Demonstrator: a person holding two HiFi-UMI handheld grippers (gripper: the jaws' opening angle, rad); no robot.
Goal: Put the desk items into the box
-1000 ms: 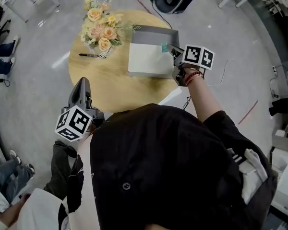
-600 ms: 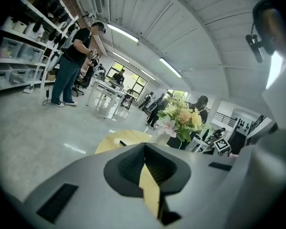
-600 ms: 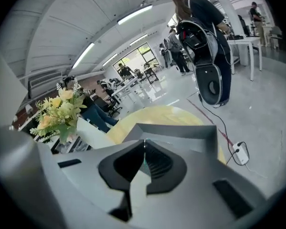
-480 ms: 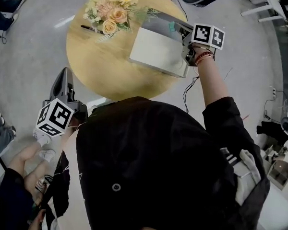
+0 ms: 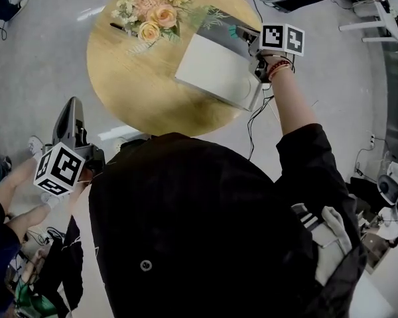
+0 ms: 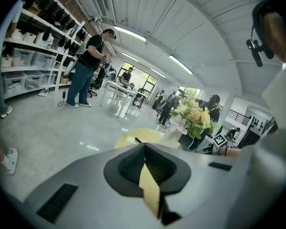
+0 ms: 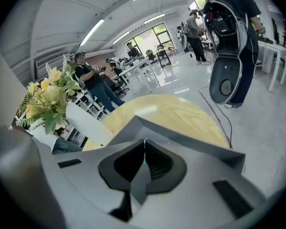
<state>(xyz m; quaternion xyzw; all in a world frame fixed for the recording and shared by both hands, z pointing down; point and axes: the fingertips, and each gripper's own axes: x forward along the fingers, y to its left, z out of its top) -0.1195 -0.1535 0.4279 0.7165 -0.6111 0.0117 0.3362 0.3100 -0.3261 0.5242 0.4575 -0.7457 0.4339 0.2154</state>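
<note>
I think: big work hall, like lab or workshop, not home. Round wooden table [image 5: 139,85] sits on wide shiny grey floor [image 5: 40,65]. Far past table, by wall, I see tall shelves [image 6: 28,46] full of boxes and gear. High over table: long light strips [image 6: 131,34] on white curved roof. Beyond table: rows of white desks [image 6: 118,93], many people standing [image 6: 88,61] at work. Close beside table: red tape line [image 7: 214,118] on floor, black round machine [image 7: 226,73].

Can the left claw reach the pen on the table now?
Probably yes. Only bare table lies between the left claw, which is off its edge, and the pen beside the flowers. Its jaws are shut and must open first.
</note>
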